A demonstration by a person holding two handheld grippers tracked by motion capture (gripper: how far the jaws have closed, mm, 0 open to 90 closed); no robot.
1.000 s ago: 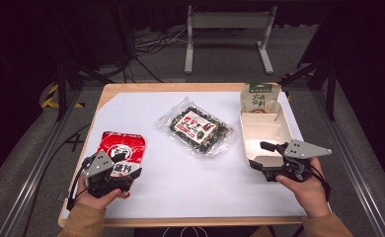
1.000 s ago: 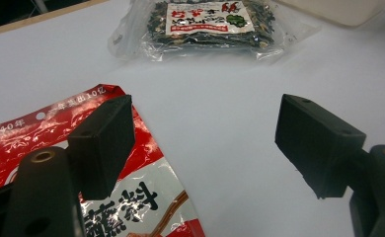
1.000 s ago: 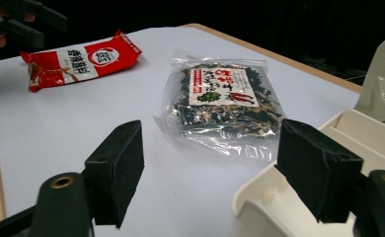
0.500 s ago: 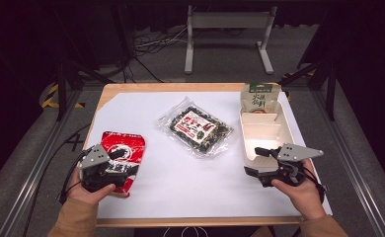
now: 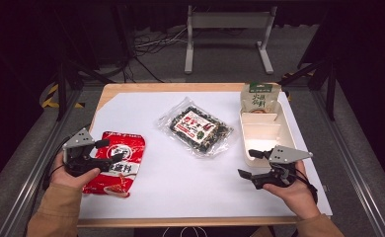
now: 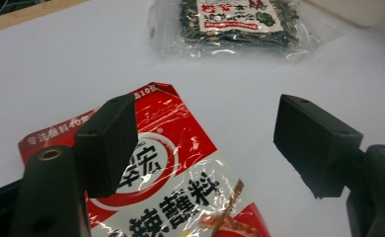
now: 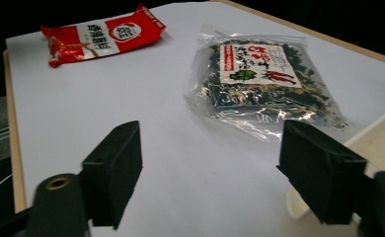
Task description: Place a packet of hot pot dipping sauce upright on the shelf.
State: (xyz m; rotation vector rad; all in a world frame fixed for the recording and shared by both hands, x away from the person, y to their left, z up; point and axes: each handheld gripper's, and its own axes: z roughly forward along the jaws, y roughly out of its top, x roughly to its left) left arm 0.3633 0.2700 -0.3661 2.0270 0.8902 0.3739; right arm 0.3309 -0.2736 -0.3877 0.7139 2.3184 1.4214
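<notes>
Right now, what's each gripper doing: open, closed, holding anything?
Left gripper: open, jaws empty, poised over the red sauce packet.
Right gripper: open, holding nothing, beside the white tray.

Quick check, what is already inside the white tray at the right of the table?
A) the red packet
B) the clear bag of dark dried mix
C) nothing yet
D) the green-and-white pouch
D: the green-and-white pouch stands in the far compartment of the white tray, while the red packet and the clear bag lie flat on the white sheet outside it.
</notes>
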